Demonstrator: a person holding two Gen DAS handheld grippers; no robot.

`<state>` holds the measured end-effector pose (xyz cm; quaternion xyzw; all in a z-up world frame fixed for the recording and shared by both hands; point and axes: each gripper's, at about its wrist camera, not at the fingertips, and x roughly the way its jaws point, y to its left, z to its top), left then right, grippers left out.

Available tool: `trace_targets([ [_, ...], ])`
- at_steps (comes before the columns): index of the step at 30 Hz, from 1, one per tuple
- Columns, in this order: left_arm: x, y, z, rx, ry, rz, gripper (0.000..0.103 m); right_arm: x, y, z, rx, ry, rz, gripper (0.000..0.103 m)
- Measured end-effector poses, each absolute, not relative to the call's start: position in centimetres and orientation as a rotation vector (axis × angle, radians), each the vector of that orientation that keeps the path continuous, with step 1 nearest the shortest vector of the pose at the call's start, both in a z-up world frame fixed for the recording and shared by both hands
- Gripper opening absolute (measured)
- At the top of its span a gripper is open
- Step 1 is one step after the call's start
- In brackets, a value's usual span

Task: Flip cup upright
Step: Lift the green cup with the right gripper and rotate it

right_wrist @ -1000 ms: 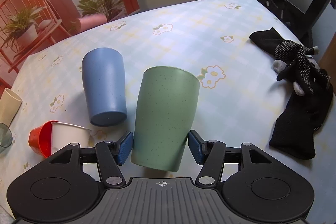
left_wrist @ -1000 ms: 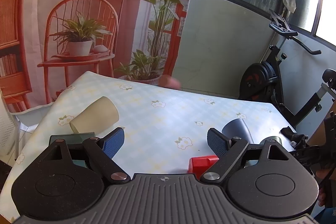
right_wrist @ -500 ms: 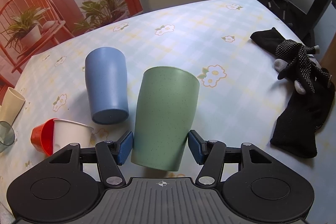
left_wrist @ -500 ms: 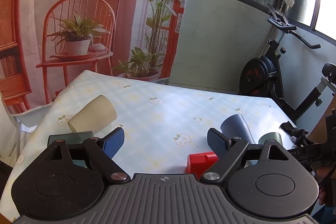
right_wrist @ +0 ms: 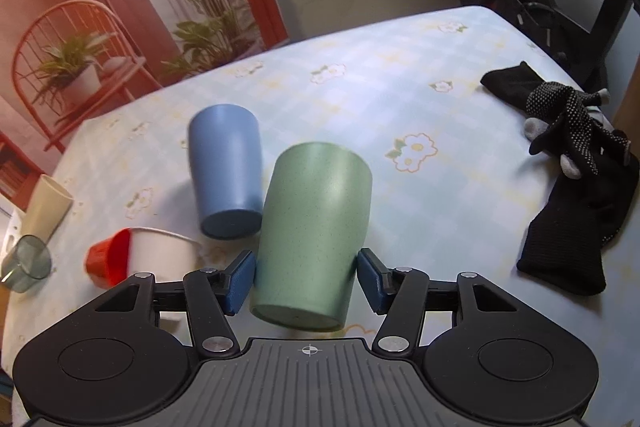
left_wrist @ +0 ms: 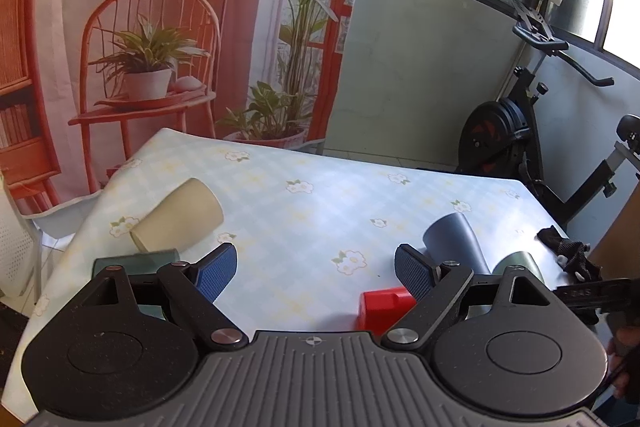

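Fingers, right (right_wrist: 243,277): closed on green cup (right_wrist: 314,231), gripping near its base.
Cup: tilted, above desk (right_wrist: 400,99).
Fingers, left (left_wrist: 216,273): wide, holding nothing.

Your right gripper (right_wrist: 307,277) has bare tablecloth (right_wrist: 400,99) ahead and to its right, up to the black gloves (right_wrist: 576,163) at the edge; on its left the blue cup (right_wrist: 226,171) and red cup (right_wrist: 110,263) crowd in close
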<state>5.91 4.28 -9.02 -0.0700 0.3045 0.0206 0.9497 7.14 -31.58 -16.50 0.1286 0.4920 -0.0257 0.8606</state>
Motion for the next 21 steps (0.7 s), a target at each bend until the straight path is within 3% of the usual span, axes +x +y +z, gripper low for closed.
trace_targets([
  [17, 4.5, 4.7, -9.5, -0.193, 0.649, 0.012, 0.088, 2.6, -27.9, -17.2, 0.238, 1.163, -0.01, 0.05],
  [21, 4.2, 4.8, -9.5, -0.189, 0.65, 0.003, 0.088, 3.3, -27.6, -17.5, 0.234, 1.16, -0.027, 0.055],
])
